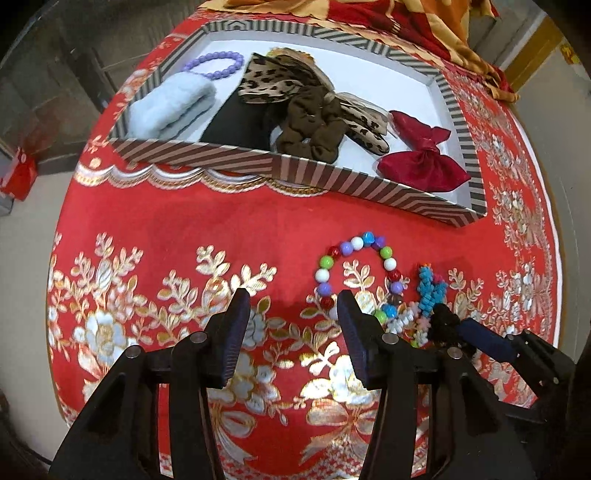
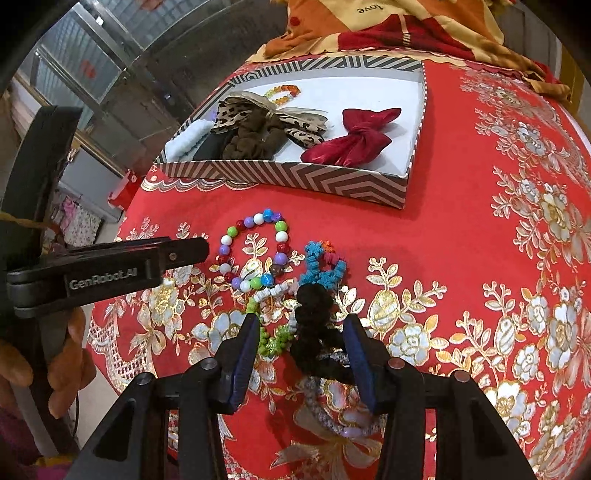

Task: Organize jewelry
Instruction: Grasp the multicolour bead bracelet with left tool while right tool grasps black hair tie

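A striped box (image 1: 295,168) (image 2: 295,177) at the back of the red cloth holds a red bow (image 1: 421,155) (image 2: 351,142), leopard and brown scrunchies (image 1: 310,129), a pale blue band (image 1: 170,107) and a purple bead bracelet (image 1: 218,66). On the cloth lie a multicoloured bead bracelet (image 1: 358,273) (image 2: 255,251), a colourful fuzzy hair tie (image 1: 430,291) (image 2: 321,266) and a black scrunchie (image 2: 314,332). My left gripper (image 1: 293,310) is open and empty, just left of the bead bracelet. My right gripper (image 2: 301,332) is open around the black scrunchie.
A grey braided band (image 2: 332,417) lies under my right gripper. Folded orange and red fabric (image 2: 388,26) is piled behind the box. The table edge drops off on the left. The left gripper's body (image 2: 103,273) shows in the right wrist view.
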{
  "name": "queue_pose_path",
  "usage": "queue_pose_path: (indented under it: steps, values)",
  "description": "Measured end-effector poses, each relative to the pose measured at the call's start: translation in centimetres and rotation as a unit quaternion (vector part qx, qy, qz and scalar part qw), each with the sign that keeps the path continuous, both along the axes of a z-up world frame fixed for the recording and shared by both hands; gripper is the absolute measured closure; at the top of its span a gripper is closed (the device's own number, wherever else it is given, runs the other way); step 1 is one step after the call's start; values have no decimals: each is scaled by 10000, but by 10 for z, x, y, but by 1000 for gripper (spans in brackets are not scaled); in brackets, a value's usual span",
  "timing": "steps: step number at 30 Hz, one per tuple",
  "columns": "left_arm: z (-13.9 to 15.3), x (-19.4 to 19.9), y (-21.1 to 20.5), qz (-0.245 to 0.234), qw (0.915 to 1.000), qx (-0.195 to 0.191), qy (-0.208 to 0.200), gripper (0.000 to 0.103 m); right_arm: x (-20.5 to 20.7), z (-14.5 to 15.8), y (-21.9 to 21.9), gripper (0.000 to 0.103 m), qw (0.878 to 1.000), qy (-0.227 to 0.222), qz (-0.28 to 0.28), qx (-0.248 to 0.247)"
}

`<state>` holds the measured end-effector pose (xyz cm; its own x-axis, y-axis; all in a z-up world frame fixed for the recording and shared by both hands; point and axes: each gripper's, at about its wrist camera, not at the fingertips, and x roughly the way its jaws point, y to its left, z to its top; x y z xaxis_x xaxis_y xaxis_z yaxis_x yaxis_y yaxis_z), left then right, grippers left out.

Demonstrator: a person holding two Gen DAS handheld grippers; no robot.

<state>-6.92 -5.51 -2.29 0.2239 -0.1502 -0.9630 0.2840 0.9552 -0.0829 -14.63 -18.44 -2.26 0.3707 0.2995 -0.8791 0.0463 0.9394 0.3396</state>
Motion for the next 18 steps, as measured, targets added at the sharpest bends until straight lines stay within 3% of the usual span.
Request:
queue_pose_path:
  steps: [8,11,12,14,16,18]
  values:
    - [-18,10,-19,-274,9990,352,-69,55,2,-8,-4,89,10000,34,-61,62]
    - [-25,13,-23,-366,9987,345,4,56,-2,-6,-9,91,9999,13,-101,126]
    - [-24,12,-23,-369,9988,313,-82,59,-4,-4,-12,91,9998,0,-134,153]
    - [-20,13,-25,-410,9988,235,-146,78,-7,0,-19,92,9994,-39,-217,251]
    - [-18,14,-26,-470,9986,173,-171,89,-10,6,-29,92,9984,-115,-352,415]
    - [-16,18,-27,-488,9986,121,-138,93,-14,11,-38,92,9968,-169,-471,626]
